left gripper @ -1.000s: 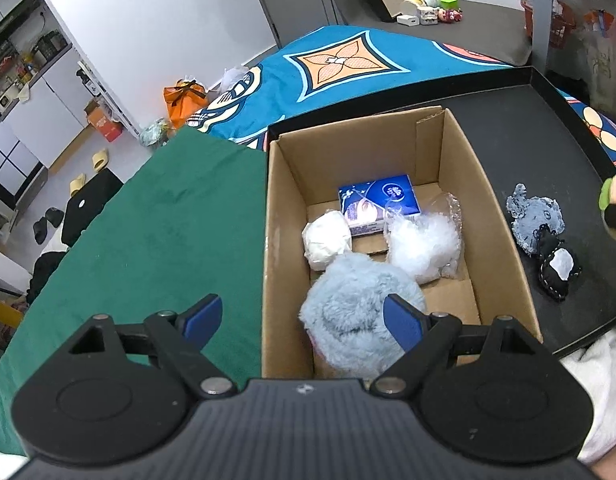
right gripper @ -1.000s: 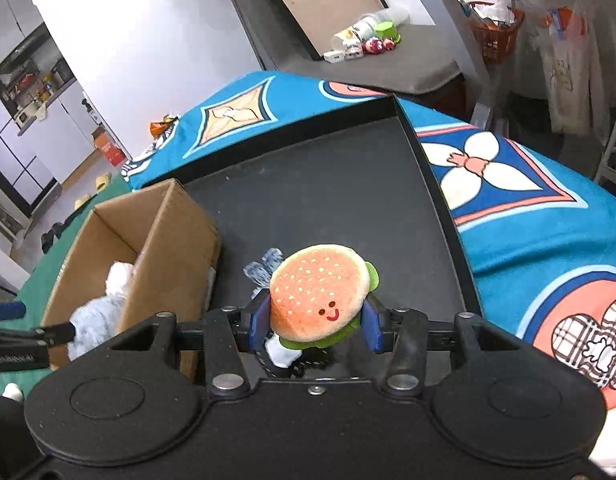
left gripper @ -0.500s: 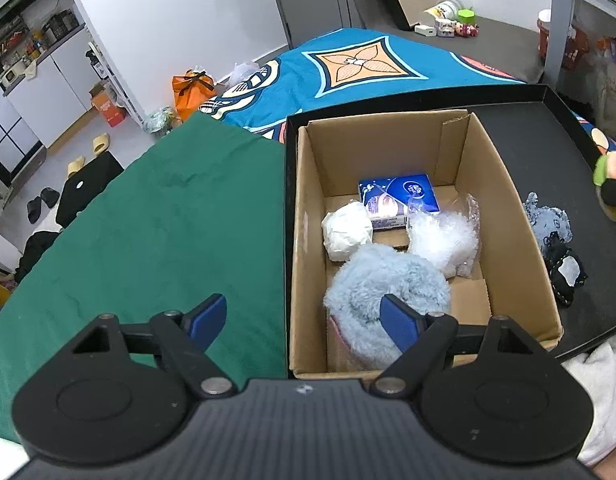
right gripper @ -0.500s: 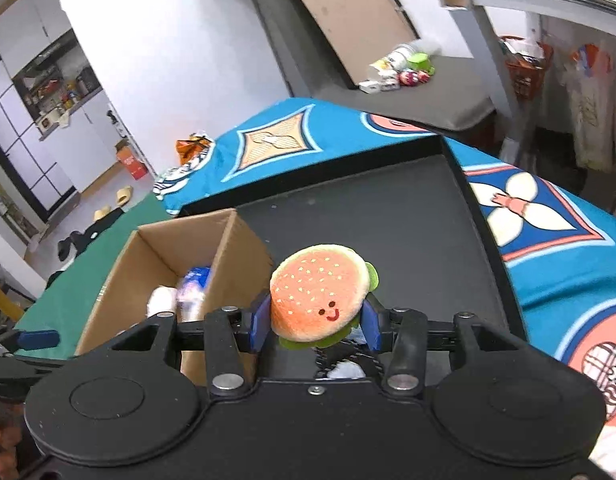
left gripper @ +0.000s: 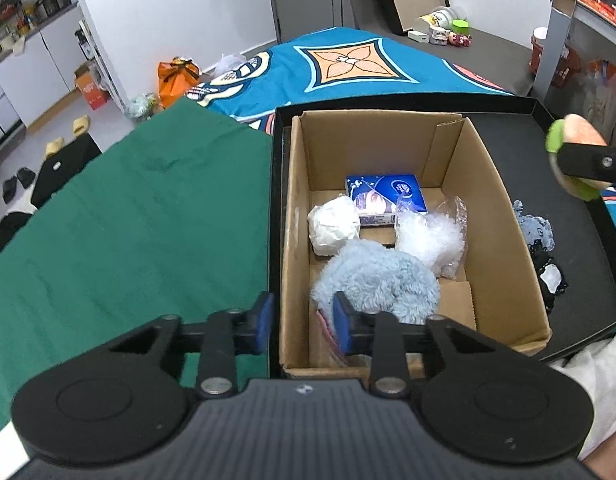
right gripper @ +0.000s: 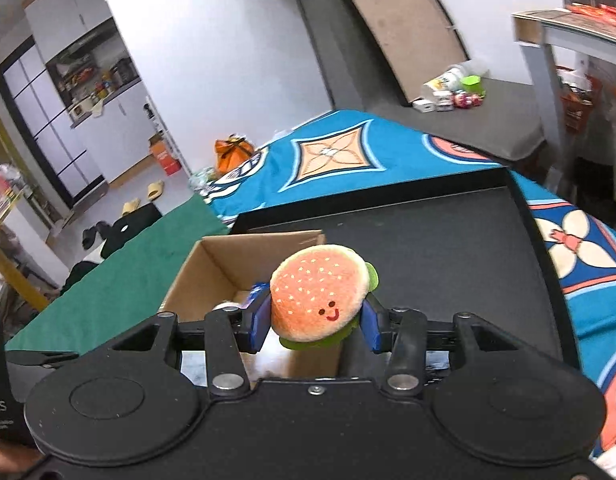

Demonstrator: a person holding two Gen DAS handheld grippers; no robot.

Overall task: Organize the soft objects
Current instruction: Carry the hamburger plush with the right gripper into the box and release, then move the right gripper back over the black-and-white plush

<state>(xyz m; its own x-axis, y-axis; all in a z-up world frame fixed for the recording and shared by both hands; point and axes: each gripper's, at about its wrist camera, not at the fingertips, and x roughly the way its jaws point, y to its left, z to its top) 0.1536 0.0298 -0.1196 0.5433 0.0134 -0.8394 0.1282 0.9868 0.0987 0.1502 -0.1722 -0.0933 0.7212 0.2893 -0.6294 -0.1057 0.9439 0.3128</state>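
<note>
An open cardboard box [left gripper: 483, 184] stands in a black tray [left gripper: 567, 148]. Inside lie a fluffy light-blue plush [left gripper: 375, 280], a white ball [left gripper: 333, 226], a blue tissue pack [left gripper: 387, 196] and a clear bag of white stuffing [left gripper: 431, 236]. My left gripper [left gripper: 302, 318] straddles the box's near-left wall, jaws narrowly apart; whether they clamp it is unclear. My right gripper [right gripper: 311, 322] is shut on a hamburger plush [right gripper: 319, 296], held above the box [right gripper: 212, 276]; it shows at the right edge of the left wrist view [left gripper: 575, 148].
A blue-grey knitted item [left gripper: 535, 228] and a black-and-white soft item [left gripper: 551, 280] lie on the tray right of the box. A green cloth [left gripper: 128, 220] covers the table to the left, a patterned blue cloth [left gripper: 347, 64] beyond.
My left gripper's jaws have narrowed and now sit either side of the box's left wall. My right gripper has carried the hamburger plush up and left, from beside the box to above it.
</note>
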